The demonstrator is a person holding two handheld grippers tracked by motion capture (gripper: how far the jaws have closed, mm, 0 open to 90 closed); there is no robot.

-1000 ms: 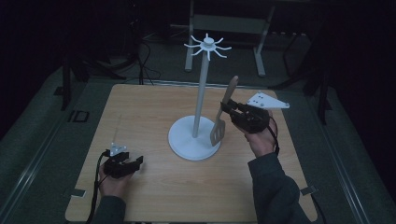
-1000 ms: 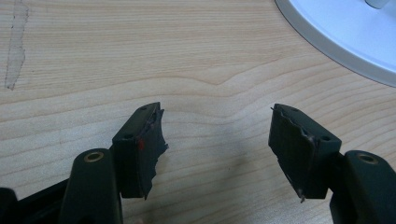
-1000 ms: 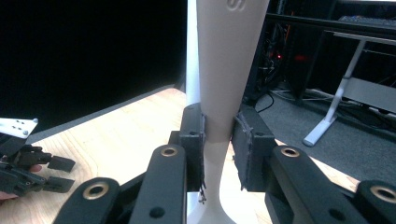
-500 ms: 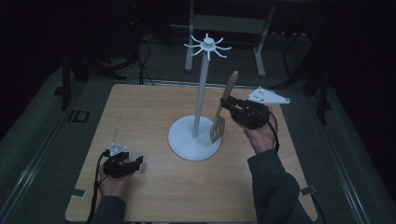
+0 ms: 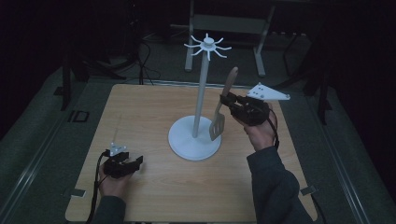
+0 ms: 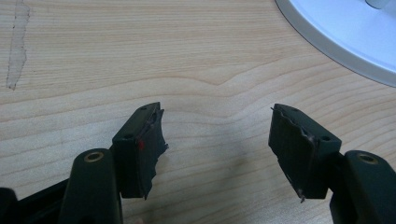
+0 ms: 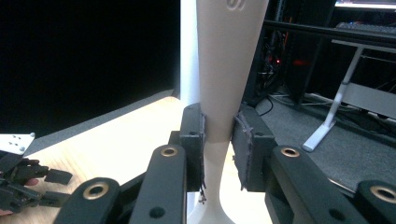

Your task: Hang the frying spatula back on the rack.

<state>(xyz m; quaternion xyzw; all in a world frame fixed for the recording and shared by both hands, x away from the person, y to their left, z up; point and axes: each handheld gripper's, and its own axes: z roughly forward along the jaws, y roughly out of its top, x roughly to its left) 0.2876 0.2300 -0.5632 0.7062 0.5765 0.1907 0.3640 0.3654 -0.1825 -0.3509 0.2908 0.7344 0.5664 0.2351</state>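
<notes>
A white hanging stand [image 5: 201, 93] rises from a round base [image 5: 194, 142] at the middle of the wooden table [image 5: 140, 112], with short hooks [image 5: 207, 45] spread round its top. My right gripper [image 5: 228, 103] is shut on a beige slotted spatula [image 5: 223, 105], held upright just right of the pole, blade down. In the right gripper view the jaws pinch the spatula's handle [image 7: 224, 70], with the stand's pole [image 7: 187, 51] right behind it. My left gripper [image 5: 133, 163] rests open near the table's front left; its fingers [image 6: 140, 144] hover over bare wood beside the base [image 6: 345, 32].
The table's edges fall off to a dark floor all round. A metal frame [image 5: 229, 28] and cables [image 5: 144, 56] stand behind the far edge. Bare wood lies left of the stand and in front of it. A scuff mark [image 6: 16, 46] marks the wood.
My right gripper has lifted the spatula slightly and brought it a little closer to the pole. The left gripper has stayed still.
</notes>
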